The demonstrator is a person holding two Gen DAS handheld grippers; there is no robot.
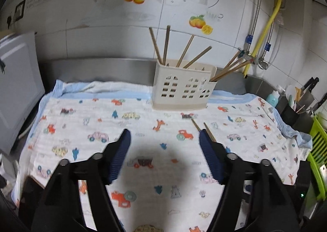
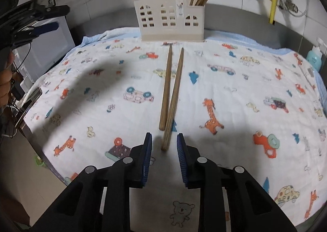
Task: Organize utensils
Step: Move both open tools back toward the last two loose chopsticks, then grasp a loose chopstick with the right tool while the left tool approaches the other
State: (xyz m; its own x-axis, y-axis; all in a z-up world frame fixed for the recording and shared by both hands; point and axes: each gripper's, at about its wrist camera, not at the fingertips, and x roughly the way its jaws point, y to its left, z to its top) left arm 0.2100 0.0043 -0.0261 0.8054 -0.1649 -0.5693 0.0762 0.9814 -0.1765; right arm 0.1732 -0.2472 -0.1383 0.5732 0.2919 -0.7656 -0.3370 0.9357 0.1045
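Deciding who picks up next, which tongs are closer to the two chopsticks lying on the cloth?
Right. The right tongs sit open around the near ends of the loose chopsticks. The left tongs hover open off to the side, empty.

Two hand-held grippers of one pattern. Left gripper (image 1: 165, 154): matt black plastic frame with angular, hollowed arms and two-bar linkages; round grey pivot pins at each joint; fingers (image 1: 120, 155) faced with ribbed dark blue pads; a small green indicator light low on the right side of the body. Right gripper (image 2: 164, 160): same black frame, four silver-capped pivot pins, same ribbed blue facing on its fingers (image 2: 147, 158). Thin black cables trail beside the left unit in the right wrist view.
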